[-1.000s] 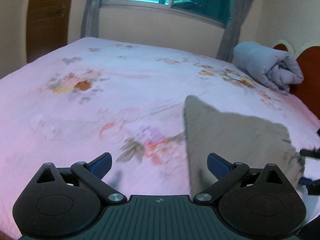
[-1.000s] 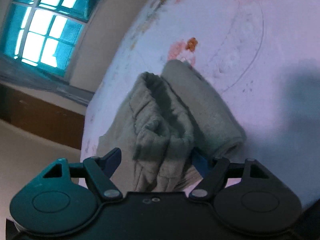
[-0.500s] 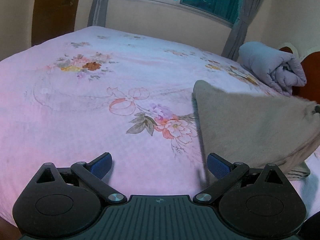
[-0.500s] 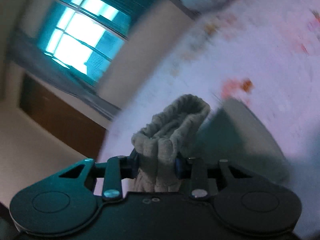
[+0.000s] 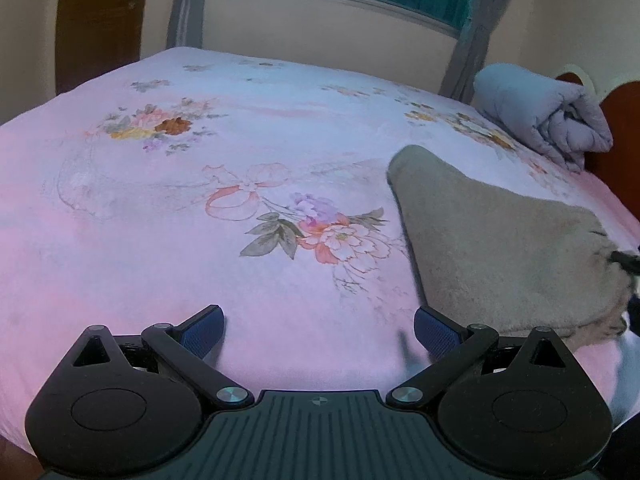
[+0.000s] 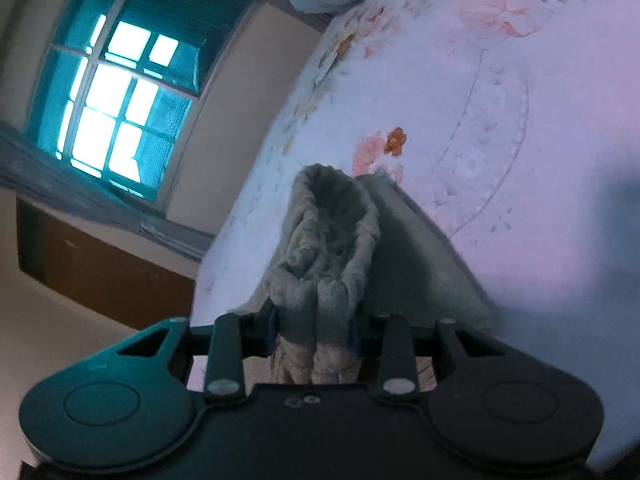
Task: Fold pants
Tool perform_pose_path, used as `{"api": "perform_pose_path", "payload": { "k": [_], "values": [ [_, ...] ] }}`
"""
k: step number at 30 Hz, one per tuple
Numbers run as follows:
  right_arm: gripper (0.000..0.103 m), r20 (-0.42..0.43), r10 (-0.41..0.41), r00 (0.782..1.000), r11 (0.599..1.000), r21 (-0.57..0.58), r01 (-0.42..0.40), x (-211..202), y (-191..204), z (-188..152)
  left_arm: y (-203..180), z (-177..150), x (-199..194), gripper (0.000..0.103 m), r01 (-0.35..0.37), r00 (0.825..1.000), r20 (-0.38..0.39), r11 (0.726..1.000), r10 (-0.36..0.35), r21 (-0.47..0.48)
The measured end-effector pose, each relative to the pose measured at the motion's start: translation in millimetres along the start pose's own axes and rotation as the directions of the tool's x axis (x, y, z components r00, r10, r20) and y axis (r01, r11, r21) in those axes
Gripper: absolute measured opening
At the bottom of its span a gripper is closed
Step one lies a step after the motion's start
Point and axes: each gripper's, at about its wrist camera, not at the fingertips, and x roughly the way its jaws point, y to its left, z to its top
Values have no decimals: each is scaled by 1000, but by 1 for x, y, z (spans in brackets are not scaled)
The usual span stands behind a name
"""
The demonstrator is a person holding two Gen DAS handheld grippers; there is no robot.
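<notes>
step: first grab, fold barely started | pants (image 5: 504, 256) on bed (image 5: 200, 200), near rolled quilt (image 5: 540, 112) | right gripper (image 6: 314, 330) jaws just closed, pinching bunched waistband | left gripper (image 5: 318, 332) jaws spread, empty | next: probably pinch near edge, lift together

The left gripper (image 5: 318, 330) has black linkage arms, silver pivot screws, blue ribbed pads (image 5: 202, 330) and a grooved grey body; the right gripper (image 6: 314, 326) is built alike

Right tongs (image 6: 312, 330) clamped on bunched grey pants (image 6: 332, 240), floral bedsheet (image 6: 520, 160); lit window (image 6: 116, 108)
</notes>
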Motion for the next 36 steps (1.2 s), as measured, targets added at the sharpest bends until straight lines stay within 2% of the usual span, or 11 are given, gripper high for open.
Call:
{"api": "perform_pose_path", "payload": {
  "k": [6, 10, 14, 17, 19, 23, 25, 27, 29, 33, 36],
  "values": [
    [27, -38, -3, 999, 998, 59, 6, 2, -15, 2, -27, -4, 4, 101, 27, 997, -72, 986, -15, 163],
    [27, -53, 12, 998, 997, 83, -8, 10, -10, -2, -29, -4, 1, 101, 88, 994, -76, 983, -77, 160],
    [27, -51, 70, 996, 994, 82, -66, 16, 1, -1, -36, -7, -2, 101, 89, 995, -65, 979, -78, 183],
    [28, -65, 97, 993, 994, 60, -93, 21, 12, 1, -45, -5, 11, 101, 60, 995, -88, 975, -42, 214],
    [27, -64, 109, 992, 993, 52, -106, 19, 19, 5, -45, -1, 20, 101, -31, 994, -93, 981, 49, 194],
    [27, -5, 214, 977, 977, -2, -215, -1, 35, 17, -41, -3, 16, 101, -63, 995, -72, 985, 75, 162],
    [26, 7, 149, 989, 988, -43, -149, -2, 23, 18, -40, -4, 16, 103, -64, 994, -76, 985, 77, 158],
    [21, -88, -55, 995, 994, 84, 62, 20, -24, 18, -39, -4, 18, 103, -63, 993, -85, 986, 77, 155],
    [22, -99, 11, 995, 982, 188, 8, 22, -49, 19, -37, -4, 19, 103, -58, 993, -91, 987, 72, 149],
    [36, -137, -28, 990, 999, 39, 33, 21, -24, 28, -30, -3, 20, 103, -37, 993, -104, 993, 49, 114],
    [46, -79, -3, 997, 1000, 2, 3, -3, -25, 43, -17, -5, 9, 103, -41, 992, -112, 995, 51, 91]
  ]
}}
